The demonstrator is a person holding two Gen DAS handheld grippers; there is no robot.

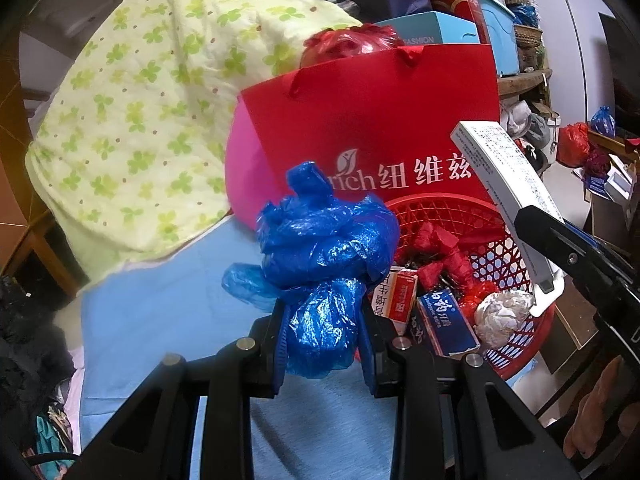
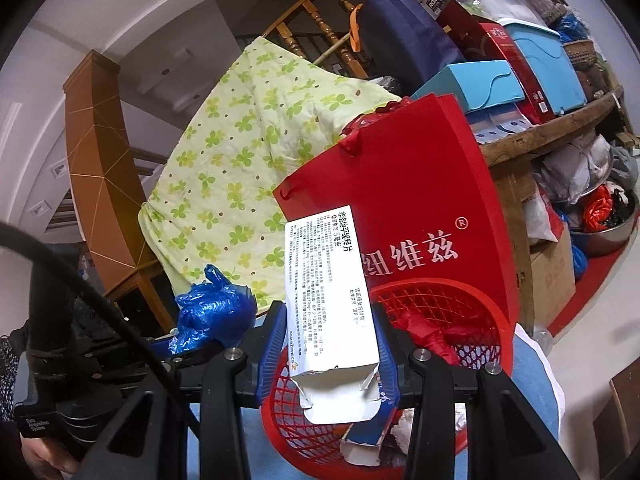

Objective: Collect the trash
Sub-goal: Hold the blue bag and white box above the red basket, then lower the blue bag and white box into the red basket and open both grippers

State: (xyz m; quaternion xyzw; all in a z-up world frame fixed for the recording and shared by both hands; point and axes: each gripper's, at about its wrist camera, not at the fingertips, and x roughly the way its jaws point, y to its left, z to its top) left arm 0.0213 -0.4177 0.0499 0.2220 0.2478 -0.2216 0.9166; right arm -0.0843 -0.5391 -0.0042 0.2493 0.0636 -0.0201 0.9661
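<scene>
My left gripper (image 1: 324, 320) is shut on a crumpled blue plastic bag (image 1: 324, 248), held just left of the red mesh basket (image 1: 520, 352); the bag also shows in the right wrist view (image 2: 212, 316). My right gripper (image 2: 330, 344) is shut on a white medicine box (image 2: 328, 280) with an open torn end, held over the basket (image 2: 460, 304). The box also shows in the left wrist view (image 1: 508, 184). The basket holds red wrappers, small cartons (image 1: 446, 320) and a crumpled paper ball (image 1: 504, 316).
A red paper gift bag (image 1: 380, 128) stands right behind the basket, with a pink bag (image 1: 244, 176) at its left. A green clover quilt (image 1: 152, 112) lies at left on the blue cloth surface (image 1: 168, 312). Stacked boxes (image 2: 520, 64) and clutter fill the right.
</scene>
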